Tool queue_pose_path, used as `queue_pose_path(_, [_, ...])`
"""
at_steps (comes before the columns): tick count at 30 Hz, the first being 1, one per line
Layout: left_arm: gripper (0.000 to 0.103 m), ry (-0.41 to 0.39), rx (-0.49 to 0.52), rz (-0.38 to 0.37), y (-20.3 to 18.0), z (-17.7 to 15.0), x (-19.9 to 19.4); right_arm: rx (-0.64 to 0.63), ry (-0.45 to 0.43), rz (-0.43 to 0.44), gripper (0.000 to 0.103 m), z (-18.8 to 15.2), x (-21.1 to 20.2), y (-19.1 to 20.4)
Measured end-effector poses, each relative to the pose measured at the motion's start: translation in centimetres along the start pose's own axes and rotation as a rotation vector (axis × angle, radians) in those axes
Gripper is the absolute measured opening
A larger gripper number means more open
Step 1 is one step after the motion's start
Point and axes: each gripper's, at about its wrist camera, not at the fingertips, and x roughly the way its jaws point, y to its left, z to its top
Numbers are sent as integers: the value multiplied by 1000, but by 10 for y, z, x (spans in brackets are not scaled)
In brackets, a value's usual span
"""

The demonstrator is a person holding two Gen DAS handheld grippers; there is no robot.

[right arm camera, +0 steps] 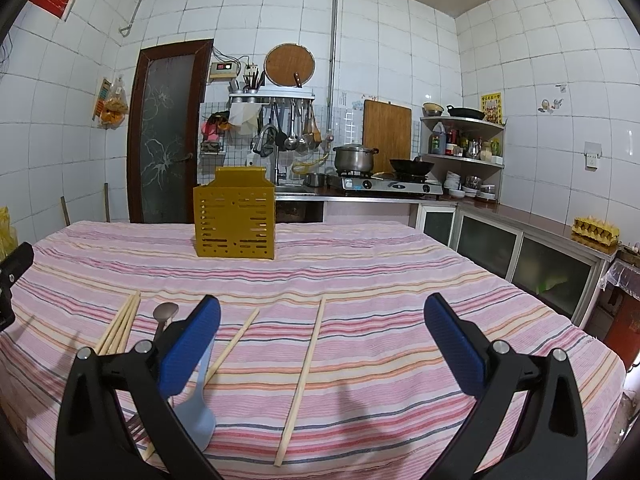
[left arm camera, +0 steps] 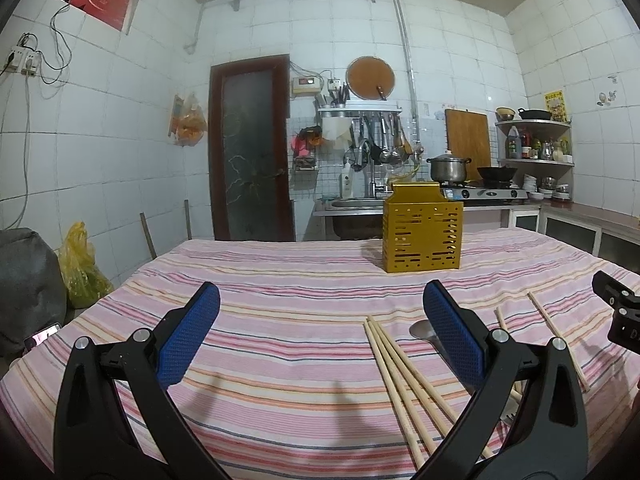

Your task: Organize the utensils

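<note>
A yellow perforated utensil holder (left arm camera: 422,234) stands upright on the far part of the striped table; it also shows in the right wrist view (right arm camera: 235,224). Three wooden chopsticks (left arm camera: 404,376) lie bunched near my left gripper (left arm camera: 320,328), which is open and empty above the cloth. A metal spoon (left arm camera: 424,330) lies partly hidden behind its right finger. My right gripper (right arm camera: 322,338) is open and empty. Two single chopsticks (right arm camera: 302,384) lie between its fingers. A metal spoon (right arm camera: 165,314), a pale blue plastic spoon (right arm camera: 198,412) and a fork (right arm camera: 136,426) lie by its left finger.
The pink striped tablecloth (right arm camera: 380,280) covers the table. The other gripper shows at the right edge of the left view (left arm camera: 618,312). Behind are a sink, a stove with a pot (right arm camera: 354,158) and a wok, and a low cabinet counter (right arm camera: 520,236) at right.
</note>
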Motion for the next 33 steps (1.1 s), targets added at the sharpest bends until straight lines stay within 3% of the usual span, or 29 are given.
queue_pose_path(7, [98,-5,-5,0,2,1,-2,4,-18,16,99,-2,-2,-2])
queue_pose_path(20, [98,86,-83,-53,19,-2,13,20,0,82,99,-3,1,-4])
queue_pose_path(33, [98,180,95,-64,-16,2,25,6,119,89,99,-1,28,6])
